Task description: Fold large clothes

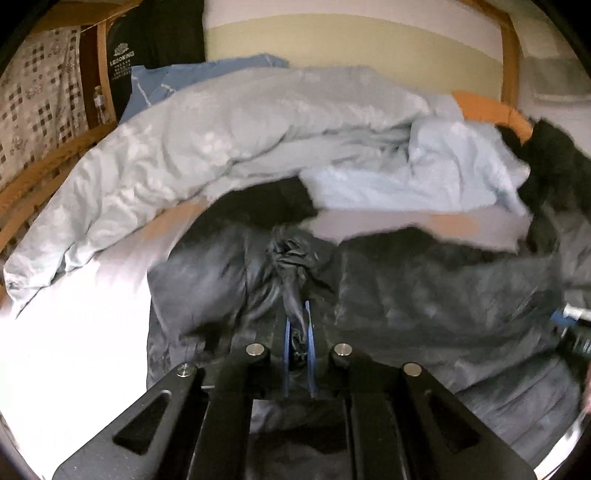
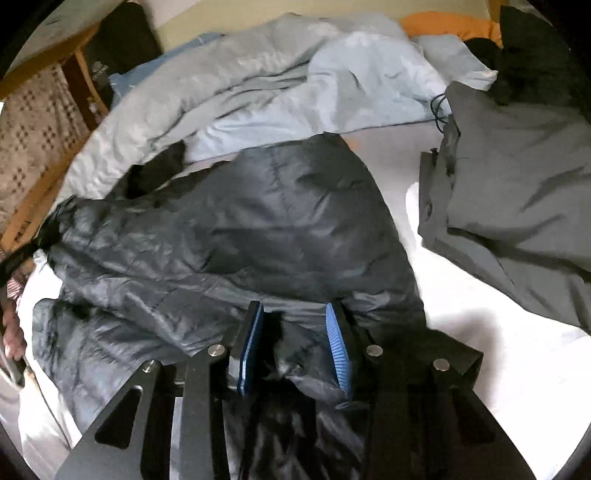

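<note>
A dark puffy jacket point(image 2: 258, 229) lies crumpled on the white bed sheet point(image 2: 480, 369); it also shows in the left wrist view point(image 1: 424, 288). My left gripper point(image 1: 298, 314) is shut on a bunched fold of the jacket, which sticks up between its blue pads point(image 1: 285, 354). My right gripper point(image 2: 295, 314) is open, its blue pads point(image 2: 338, 350) standing on either side of the jacket's near edge, with fabric lying between them. The right gripper also shows at the right edge of the left wrist view point(image 1: 570, 321).
A light blue duvet point(image 1: 240, 125) is heaped across the back of the bed. A grey folded garment point(image 2: 517, 192) lies at the right. A wooden bed frame point(image 1: 44, 162) runs along the left. An orange pillow point(image 2: 450, 22) and dark clothes point(image 2: 524, 48) lie far right.
</note>
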Motion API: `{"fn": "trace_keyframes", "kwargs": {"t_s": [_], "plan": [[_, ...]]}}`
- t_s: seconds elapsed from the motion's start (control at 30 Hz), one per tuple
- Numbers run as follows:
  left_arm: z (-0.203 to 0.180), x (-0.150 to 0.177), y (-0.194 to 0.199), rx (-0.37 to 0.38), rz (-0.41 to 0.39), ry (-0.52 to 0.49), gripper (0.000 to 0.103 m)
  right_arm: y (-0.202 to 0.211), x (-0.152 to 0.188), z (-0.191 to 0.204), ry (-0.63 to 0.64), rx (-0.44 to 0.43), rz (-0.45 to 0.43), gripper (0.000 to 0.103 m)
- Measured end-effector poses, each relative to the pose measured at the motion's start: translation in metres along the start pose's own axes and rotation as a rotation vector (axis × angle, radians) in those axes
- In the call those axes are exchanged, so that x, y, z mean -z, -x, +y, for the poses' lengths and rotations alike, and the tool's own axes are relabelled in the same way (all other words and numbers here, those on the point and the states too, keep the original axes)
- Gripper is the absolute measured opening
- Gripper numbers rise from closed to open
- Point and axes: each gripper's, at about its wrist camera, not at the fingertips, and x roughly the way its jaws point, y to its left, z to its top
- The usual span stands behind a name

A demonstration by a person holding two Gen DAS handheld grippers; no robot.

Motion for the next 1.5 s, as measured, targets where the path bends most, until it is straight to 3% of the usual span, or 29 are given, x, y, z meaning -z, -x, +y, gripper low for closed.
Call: {"fn": "trace_keyframes", "kwargs": {"t_s": [0.13,0.2,0.3,0.37,0.43,0.5,0.6,0.63,0.73,0.83,0.93,1.0,1.07,1.13,1.23,1.3,1.5], "plan": [[-0.004,0.022,-0.013,-0.048,-0.001,-0.071,0.007,0.001,-0.006,0.006,0.022,0.026,-0.009,0.038],[-0.006,0.027,-0.018,-0.100,-0.017,-0.115,0.007,0.005,-0.009,0.012,0.017,-0.005,-0.012,0.040],[-0.009,0.034,-0.024,-0.199,-0.059,-0.187,0.007,0.012,-0.011,0.037,0.067,-0.099,-0.020,0.065],[-0.005,0.039,-0.032,-0.211,-0.041,-0.180,0.008,0.008,-0.004,0.061,0.147,-0.106,0.014,0.067],[0.001,0.042,-0.035,-0.216,-0.037,-0.162,0.008,-0.002,0.005,0.079,0.216,-0.077,0.032,0.067],[0.004,0.043,-0.036,-0.214,-0.039,-0.159,0.010,-0.018,0.009,0.091,0.274,0.005,0.044,0.067],[0.005,0.046,-0.037,-0.194,-0.025,-0.161,0.014,-0.036,0.006,0.091,0.269,0.078,0.068,0.067],[0.006,0.046,-0.037,-0.193,-0.024,-0.159,0.019,-0.039,0.004,0.090,0.264,0.087,0.068,0.067],[0.014,0.039,-0.026,-0.177,-0.042,-0.092,0.059,-0.040,0.005,0.091,0.257,0.155,0.054,0.067],[0.028,0.021,0.000,-0.052,-0.058,0.019,0.060,-0.017,0.004,0.101,0.220,0.120,-0.009,0.067],[0.040,-0.002,0.034,-0.024,-0.158,0.037,0.084,0.013,0.004,0.120,0.279,0.092,-0.086,0.067],[0.053,-0.020,0.043,-0.052,-0.210,0.012,0.089,0.025,0.004,0.126,0.313,0.115,-0.135,0.072],[0.071,-0.035,0.040,-0.157,-0.248,-0.013,0.089,0.032,0.005,0.128,0.336,0.135,-0.165,0.073],[0.100,-0.046,0.028,-0.188,-0.222,0.048,0.089,0.032,0.003,0.127,0.340,0.160,-0.173,0.073],[0.149,-0.058,0.004,-0.138,-0.124,0.245,0.089,0.026,0.000,0.120,0.317,0.167,-0.164,0.073],[0.169,-0.058,-0.007,-0.099,-0.100,0.335,0.089,0.019,-0.002,0.114,0.310,0.180,-0.145,0.073],[0.186,-0.043,-0.050,-0.108,0.013,0.375,0.089,0.006,-0.004,0.088,0.241,0.178,-0.107,0.073]]}}
